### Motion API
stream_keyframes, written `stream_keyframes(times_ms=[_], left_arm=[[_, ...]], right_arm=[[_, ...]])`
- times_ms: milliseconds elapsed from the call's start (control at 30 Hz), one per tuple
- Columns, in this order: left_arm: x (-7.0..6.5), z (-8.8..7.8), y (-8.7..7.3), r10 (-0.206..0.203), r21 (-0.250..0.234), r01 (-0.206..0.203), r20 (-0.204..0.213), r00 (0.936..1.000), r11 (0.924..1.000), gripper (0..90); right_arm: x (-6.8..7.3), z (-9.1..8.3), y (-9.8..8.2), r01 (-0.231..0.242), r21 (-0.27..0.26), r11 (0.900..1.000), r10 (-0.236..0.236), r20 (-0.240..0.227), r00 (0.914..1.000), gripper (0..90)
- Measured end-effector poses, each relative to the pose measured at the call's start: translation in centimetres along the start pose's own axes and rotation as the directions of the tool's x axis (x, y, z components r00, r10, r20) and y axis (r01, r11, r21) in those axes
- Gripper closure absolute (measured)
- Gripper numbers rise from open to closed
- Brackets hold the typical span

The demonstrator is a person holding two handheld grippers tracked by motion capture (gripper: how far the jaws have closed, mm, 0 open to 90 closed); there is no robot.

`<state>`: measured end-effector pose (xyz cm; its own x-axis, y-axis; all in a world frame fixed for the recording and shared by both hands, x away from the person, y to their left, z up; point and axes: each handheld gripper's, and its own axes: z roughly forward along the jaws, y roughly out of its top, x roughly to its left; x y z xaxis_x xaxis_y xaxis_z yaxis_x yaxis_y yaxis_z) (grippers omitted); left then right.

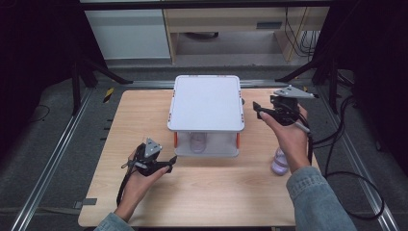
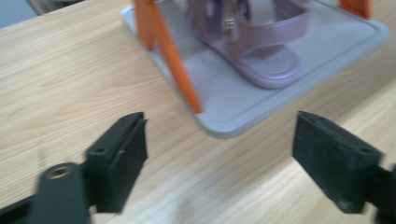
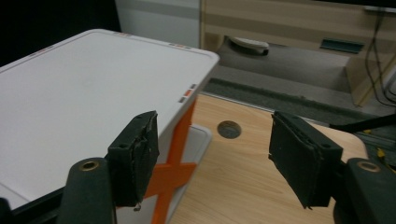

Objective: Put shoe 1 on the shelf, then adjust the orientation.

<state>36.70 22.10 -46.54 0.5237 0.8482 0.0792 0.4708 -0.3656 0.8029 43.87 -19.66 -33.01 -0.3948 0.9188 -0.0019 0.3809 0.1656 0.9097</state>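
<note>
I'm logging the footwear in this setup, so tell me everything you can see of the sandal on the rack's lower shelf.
The sandal is pale lilac, glossy like soft plastic or jelly rubber, with a wide strap across the front, a small metal-looking buckle farther back and a rounded toe. It lies flat, sole down, on the grey lower shelf of the two-tier rack, under the top shelf, between the orange posts. Nothing but the shelf touches it; its heel end is cut off from view.
</note>
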Motion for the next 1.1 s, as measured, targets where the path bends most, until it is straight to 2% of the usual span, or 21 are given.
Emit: stream_keyframes(times_ms=[67, 133, 200, 233, 300, 433, 533, 667, 867, 933, 1000, 1100], left_arm=[[0.6, -0.1, -0.4, -0.027, -0.003, 0.027, -0.011, 0.9996, 0.9996, 9.2], [1.0, -0.3, -0.8, -0.030, -0.008, 0.030, -0.014, 0.9994, 0.9995, 6.4], [1.3, -0.3, -1.4, -0.044, -0.008, 0.044, -0.038, 0.9983, 0.9990, 5.5], [1.5, -0.3, -1.6, -0.055, 0.002, 0.055, -0.044, 0.9975, 0.9985, 5.5], [2.1, -0.4, -1.8, -0.089, 0.002, 0.089, -0.056, 0.9945, 0.9960, 5.5], [3.0, -0.5, -2.2, -0.098, 0.016, 0.099, -0.082, 0.9918, 0.9949, 6.4], [3.6, -0.6, -2.6, -0.126, 0.021, 0.128, -0.094, 0.9876, 0.9915, 6.5], [4.1, -0.6, -2.8, -0.148, 0.023, 0.150, -0.095, 0.9845, 0.9884, 6.6], [4.3, -0.6, -2.9, -0.147, 0.027, 0.150, -0.098, 0.9843, 0.9883, 7.3], [4.3, -0.5, -2.9, -0.148, 0.030, 0.151, -0.094, 0.9846, 0.9881, 7.8], [4.3, -0.6, -2.8, -0.146, 0.028, 0.149, -0.091, 0.9851, 0.9885, 8.1], [4.2, -0.6, -2.8, -0.139, 0.026, 0.142, -0.087, 0.9864, 0.9895, 8.1]], right_arm=[[-0.8, -0.8, -0.2, -0.006, 0.007, 1.000, 0.006, 0.016, 0.9998, 37.7], [-1.3, -1.5, -0.5, -0.001, 0.021, 1.000, 0.000, 0.039, 0.9992, 39.8], [-1.8, -2.6, -1.5, 0.008, 0.045, 0.999, -0.011, 0.071, 0.9974, 44.8], [-1.8, -2.6, -1.5, 0.008, 0.045, 0.999, -0.011, 0.071, 0.9974, 44.8], [-1.8, -3.0, -2.9, 0.004, 0.067, 0.998, -0.010, 0.081, 0.9967, 48.9], [-1.6, -3.3, -5.6, 0.002, 0.106, 0.994, -0.010, 0.074, 0.9972, 54.8], [-1.3, -3.8, -7.9, 0.000, 0.128, 0.992, -0.008, 0.063, 0.9980, 60.0], [-1.1, -4.1, -9.2, 0.001, 0.140, 0.990, -0.009, 0.057, 0.9983, 62.8], [-0.9, -4.7, -10.9, -0.015, 0.156, 0.988, 0.004, 0.068, 0.9977, 62.0], [-0.8, -4.6, -11.6, -0.016, 0.178, 0.984, 0.003, 0.069, 0.9976, 61.7], [-0.7, -4.3, -12.6, -0.028, 0.216, 0.976, 0.010, 0.082, 0.9966, 61.3], [-0.6, -4.1, -13.3, -0.036, 0.236, 0.971, 0.014, 0.096, 0.9953, 58.1]])
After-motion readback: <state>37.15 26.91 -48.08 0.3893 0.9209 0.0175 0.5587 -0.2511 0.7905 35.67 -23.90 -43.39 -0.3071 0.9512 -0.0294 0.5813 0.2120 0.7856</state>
